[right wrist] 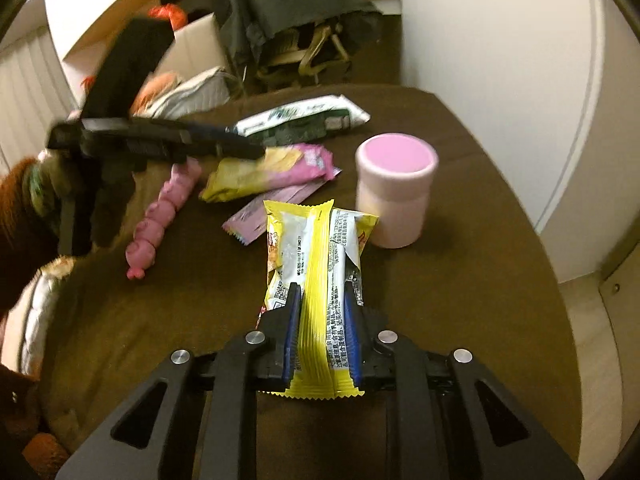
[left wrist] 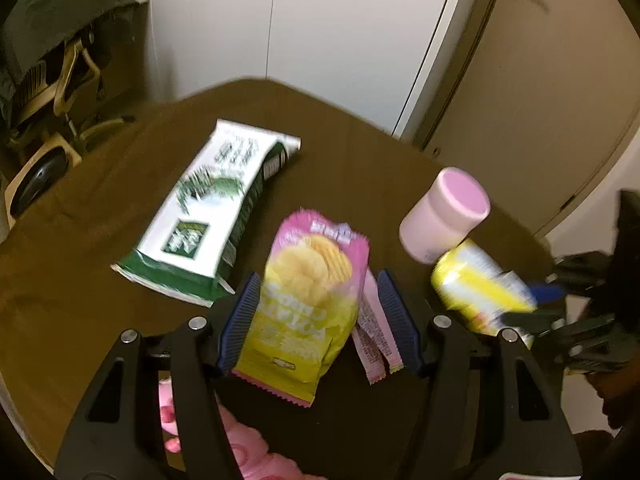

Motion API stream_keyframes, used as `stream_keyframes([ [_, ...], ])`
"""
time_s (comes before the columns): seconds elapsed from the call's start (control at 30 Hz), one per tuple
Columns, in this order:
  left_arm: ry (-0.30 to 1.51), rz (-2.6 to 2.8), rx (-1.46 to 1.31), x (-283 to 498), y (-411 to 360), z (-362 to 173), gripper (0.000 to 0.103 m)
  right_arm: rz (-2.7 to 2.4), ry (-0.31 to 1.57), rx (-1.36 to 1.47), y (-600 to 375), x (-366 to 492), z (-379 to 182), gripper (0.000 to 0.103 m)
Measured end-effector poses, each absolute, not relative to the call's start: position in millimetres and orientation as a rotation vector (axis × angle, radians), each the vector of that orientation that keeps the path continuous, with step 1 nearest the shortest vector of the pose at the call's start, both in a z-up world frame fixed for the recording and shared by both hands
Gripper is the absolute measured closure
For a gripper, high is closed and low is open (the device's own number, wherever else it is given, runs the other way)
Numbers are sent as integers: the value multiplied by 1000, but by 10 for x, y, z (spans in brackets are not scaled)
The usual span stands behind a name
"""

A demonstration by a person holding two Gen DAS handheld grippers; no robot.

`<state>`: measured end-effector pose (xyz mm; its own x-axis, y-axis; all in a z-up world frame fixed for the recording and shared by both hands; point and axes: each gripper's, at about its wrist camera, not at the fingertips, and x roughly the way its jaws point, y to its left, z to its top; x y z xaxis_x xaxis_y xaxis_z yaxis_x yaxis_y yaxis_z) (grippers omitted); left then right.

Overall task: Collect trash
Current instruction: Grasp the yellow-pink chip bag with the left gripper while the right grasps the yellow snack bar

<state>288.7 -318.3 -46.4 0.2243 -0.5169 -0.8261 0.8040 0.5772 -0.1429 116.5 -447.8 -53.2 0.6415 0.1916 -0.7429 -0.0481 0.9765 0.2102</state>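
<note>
A pink and yellow chips bag point(left wrist: 308, 280) lies on the brown table point(left wrist: 80, 280), between the blue pads of my left gripper point(left wrist: 318, 280). The jaws stand wide and do not squeeze it. A thin pink sachet point(left wrist: 376, 340) lies beside the right pad. My right gripper point(right wrist: 322, 288) is shut on a yellow and silver snack packet point(right wrist: 316, 240), pads pressing its near end. In the right wrist view the left gripper point(right wrist: 248, 150) reaches over the chips bag point(right wrist: 272, 172). The yellow packet point(left wrist: 480, 292) also shows in the left wrist view.
A green and white packet point(left wrist: 208, 216) lies further back. A pink cup point(right wrist: 394, 196) stands upright just beyond the yellow packet. A pink toy point(right wrist: 160, 220) lies to the left. A silver bag point(right wrist: 40, 320) sits at the table's left edge, with a draped chair point(right wrist: 304, 48) behind.
</note>
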Motion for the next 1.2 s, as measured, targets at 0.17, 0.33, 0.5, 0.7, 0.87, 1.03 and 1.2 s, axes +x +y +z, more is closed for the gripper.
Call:
stream_keyframes([
  [0.17,1022,-866,402,2869,-3307,-611,53,117,857,201,-4557,1094,-501,83],
  [0.33,1071,-827,308,2876,-3224,-627,68,123,853,204,-4500,1079,-488,84],
  [0.5,1032,-783,254,2747,-3053,-462,78,130,841,196,-4459,1070,-454,84],
  [0.7,994,-752,201,2560,-2878,-253,90,125,835,193,-4431,1043,-429,84],
  [0.87,971,-744,190,2431,-2772,-159,92,125,837,192,-4410,1014,-432,84],
  [1.03,931,-780,226,2290,-2800,-124,90,122,852,198,-4411,1013,-476,84],
  [1.2,877,-853,318,2349,-2867,-162,59,123,857,201,-4439,990,-510,83],
])
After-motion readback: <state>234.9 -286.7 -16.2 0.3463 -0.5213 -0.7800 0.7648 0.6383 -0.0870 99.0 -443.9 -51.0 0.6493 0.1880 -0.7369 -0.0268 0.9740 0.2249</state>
